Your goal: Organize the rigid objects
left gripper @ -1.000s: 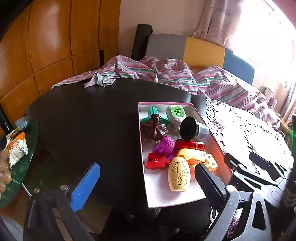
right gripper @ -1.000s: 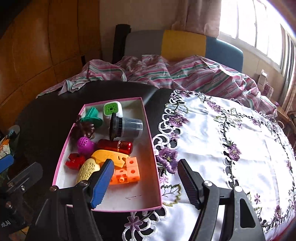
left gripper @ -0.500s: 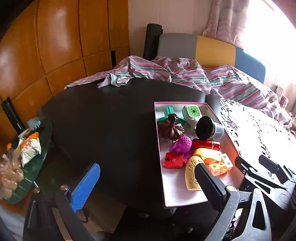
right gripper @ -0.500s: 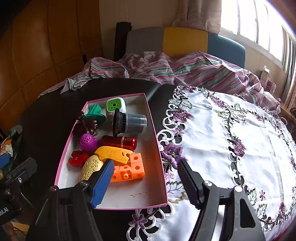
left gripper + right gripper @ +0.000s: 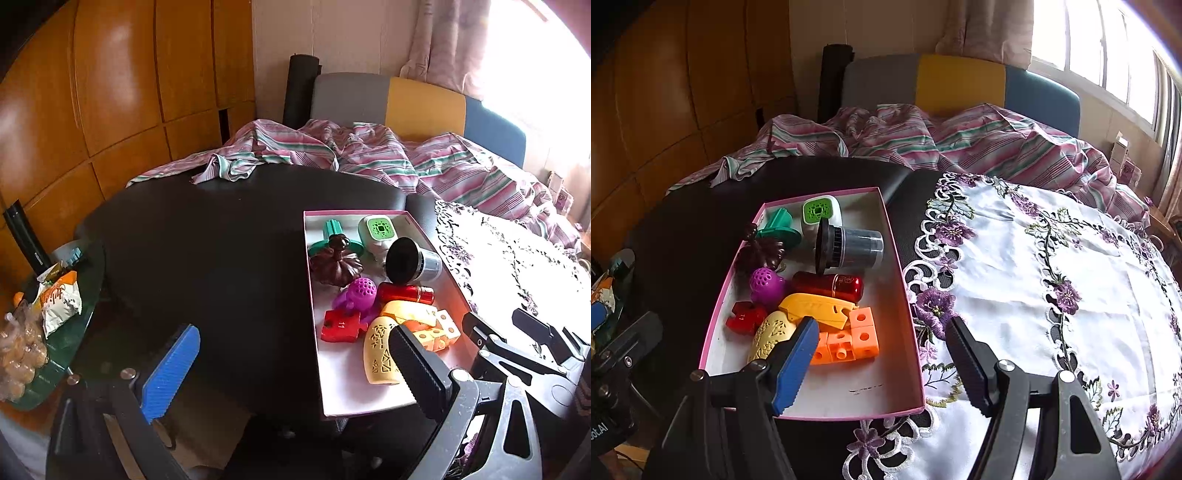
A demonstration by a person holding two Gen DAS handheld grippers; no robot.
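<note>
left gripper (image 5: pixel 295 363) spread, empty | right gripper (image 5: pixel 881 356) spread, empty | toys in box (image 5: pixel 905 295), 11 o'clock of right gripper | advice: descend on orange blocks (image 5: pixel 849 338), straddle squarely, avoid box wall

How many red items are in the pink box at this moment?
2: a red cylinder lying mid-box beside the purple ball, and a red puzzle piece near the left wall. More may hide under other toys.

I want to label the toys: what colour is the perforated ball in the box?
Purple ball, clearest in the right wrist view.
</note>
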